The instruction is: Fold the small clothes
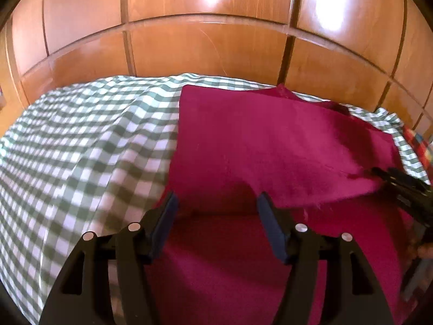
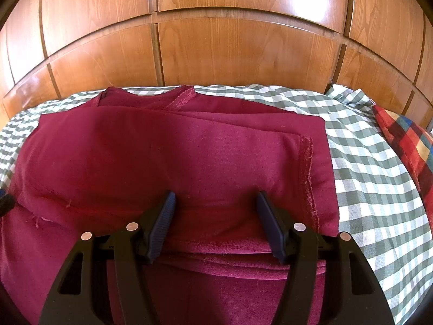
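Both the left gripper (image 1: 216,203) and the right gripper (image 2: 215,203) hover with fingers spread over the folded maroon garment (image 2: 167,157), gripping nothing. It lies on the checked bedsheet (image 2: 373,189), near the wooden wardrobe (image 2: 216,48); a plaid cushion (image 2: 406,140) sits at the sheet's right edge.

Maroon garment (image 2: 167,146); green-white checked sheet (image 2: 365,184); multicolour plaid cushion (image 2: 408,146).
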Motion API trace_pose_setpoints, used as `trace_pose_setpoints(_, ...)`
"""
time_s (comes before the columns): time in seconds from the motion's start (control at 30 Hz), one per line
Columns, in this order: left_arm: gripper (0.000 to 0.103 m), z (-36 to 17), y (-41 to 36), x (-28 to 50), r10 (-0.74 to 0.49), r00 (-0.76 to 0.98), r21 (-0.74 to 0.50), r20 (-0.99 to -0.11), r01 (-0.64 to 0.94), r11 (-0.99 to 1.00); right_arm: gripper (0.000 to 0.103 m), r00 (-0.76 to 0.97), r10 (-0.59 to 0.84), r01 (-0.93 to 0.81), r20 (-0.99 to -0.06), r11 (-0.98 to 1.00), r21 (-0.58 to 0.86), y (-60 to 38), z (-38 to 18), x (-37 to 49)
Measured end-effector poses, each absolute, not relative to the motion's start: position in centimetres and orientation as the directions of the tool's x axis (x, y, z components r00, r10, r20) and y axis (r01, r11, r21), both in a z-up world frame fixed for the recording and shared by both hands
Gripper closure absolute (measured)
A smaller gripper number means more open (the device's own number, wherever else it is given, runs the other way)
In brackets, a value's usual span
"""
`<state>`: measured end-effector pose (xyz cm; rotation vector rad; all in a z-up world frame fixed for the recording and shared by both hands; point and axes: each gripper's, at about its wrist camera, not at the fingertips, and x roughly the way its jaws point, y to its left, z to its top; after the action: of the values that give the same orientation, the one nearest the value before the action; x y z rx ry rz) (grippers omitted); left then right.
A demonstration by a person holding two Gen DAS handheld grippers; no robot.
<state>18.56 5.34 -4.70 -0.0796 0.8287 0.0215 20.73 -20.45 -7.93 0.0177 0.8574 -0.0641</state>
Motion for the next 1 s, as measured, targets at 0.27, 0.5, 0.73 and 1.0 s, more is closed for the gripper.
trace_pose_setpoints(0.27,0.039,-3.2,6.6,14.1,-0.012,0.704,-0.07,-0.71,-0.053,0.996,0.032,0.643,-0.099,0.086,-0.759,0.995,-0.056,-20.3,-7.8,20.8)
trace_pose_setpoints(0.5,0.034,-2.7,8.8,10.8,-0.01,0.708,-0.08,-0.706,-0.066,0.995,0.016,0.619,-0.187,0.129,-0.763,0.982,-0.135,-20.2,-7.0,20.5)
trace_pose_setpoints(0.73,0.034,-2.5,10.3,8.3,-0.001,0.714,-0.075,-0.7,-0.071,0.995,0.014,0.63,-0.187,0.124,-0.754,0.982,-0.14,-20.0,-5.3,17.8)
trace_pose_setpoints(1.0,0.034,-2.9,10.9,6.3,0.001,0.706,-0.063,-0.708,-0.066,0.996,0.014,0.614,-0.121,0.098,-0.78,0.992,-0.077,-22.4,-3.9,13.2)
